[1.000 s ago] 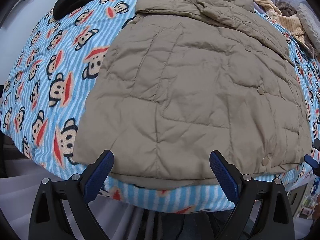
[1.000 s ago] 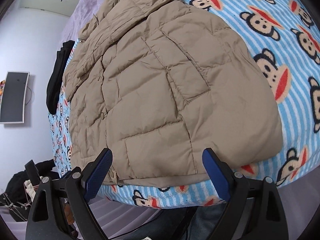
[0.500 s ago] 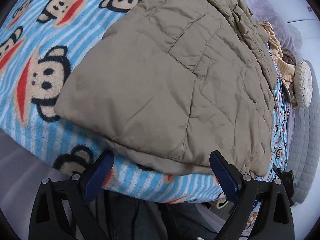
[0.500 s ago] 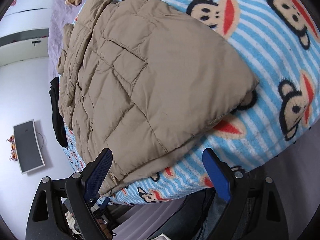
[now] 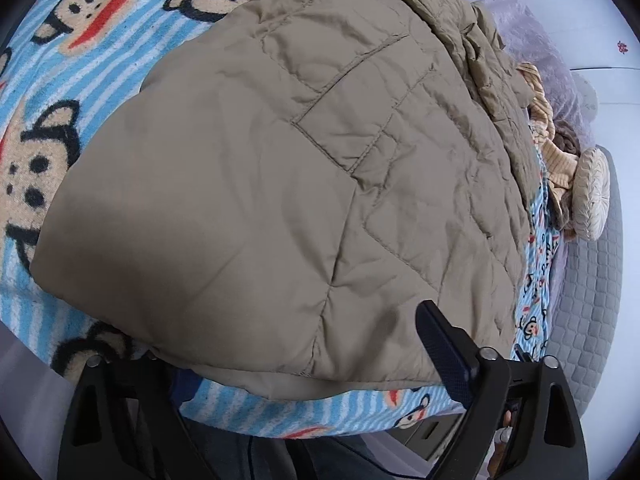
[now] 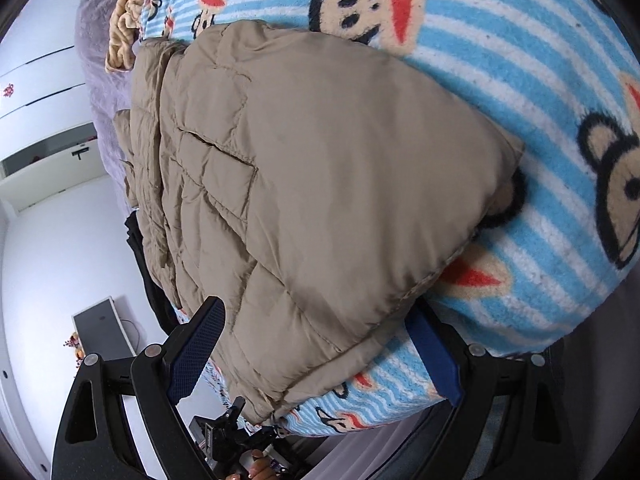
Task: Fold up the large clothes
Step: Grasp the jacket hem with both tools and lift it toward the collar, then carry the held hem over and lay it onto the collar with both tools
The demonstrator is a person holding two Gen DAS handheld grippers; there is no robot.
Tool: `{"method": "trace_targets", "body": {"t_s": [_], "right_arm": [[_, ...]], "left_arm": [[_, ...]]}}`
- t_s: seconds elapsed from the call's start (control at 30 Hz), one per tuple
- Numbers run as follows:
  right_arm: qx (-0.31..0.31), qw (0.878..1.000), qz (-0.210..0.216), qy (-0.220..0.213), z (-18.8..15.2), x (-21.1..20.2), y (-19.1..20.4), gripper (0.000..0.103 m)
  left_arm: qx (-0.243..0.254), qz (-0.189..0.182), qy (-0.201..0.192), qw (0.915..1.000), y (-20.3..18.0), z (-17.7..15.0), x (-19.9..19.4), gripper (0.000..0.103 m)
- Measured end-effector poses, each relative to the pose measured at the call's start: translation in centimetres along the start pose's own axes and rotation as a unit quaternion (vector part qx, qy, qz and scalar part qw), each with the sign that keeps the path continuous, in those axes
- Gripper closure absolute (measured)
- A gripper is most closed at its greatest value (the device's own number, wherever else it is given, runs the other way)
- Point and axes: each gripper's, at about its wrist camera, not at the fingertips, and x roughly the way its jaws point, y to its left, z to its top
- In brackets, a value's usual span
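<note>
I have the left gripper [image 5: 308,364] just closing, the right gripper [image 6: 316,348] spread, each straddling the jacket's [image 5: 280,184] hem without pinching.

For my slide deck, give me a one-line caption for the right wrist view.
Open right gripper straddling the hem of a tan puffer jacket on a monkey-print blanket.
</note>
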Motion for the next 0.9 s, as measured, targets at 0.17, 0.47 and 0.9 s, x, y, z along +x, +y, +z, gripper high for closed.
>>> {"method": "trace_targets", "body": {"t_s": [0.17, 0.47, 0.9], "right_arm": [[-0.009, 1.0, 0.018, 0.02, 0.3, 0.8, 1.0, 0.042], [-0.057, 0.998, -0.01, 0.031, 0.7, 1.2, 3.5, 0.091], [-0.209, 0.977, -0.012, 0.037, 2.8, -0.5, 13.5, 0.094]], "left_arm": [[-0.002, 0.015, -0.013, 0.9998, 0.2, 0.0, -0.6, 0.055], [0.041, 0.01, -0.072, 0.9965, -2.7, 0.8, -4.4, 0.089], [0.084, 0.01, -0.203, 0.9754, -12.8, 5.1, -11.0, 0.089]]}}
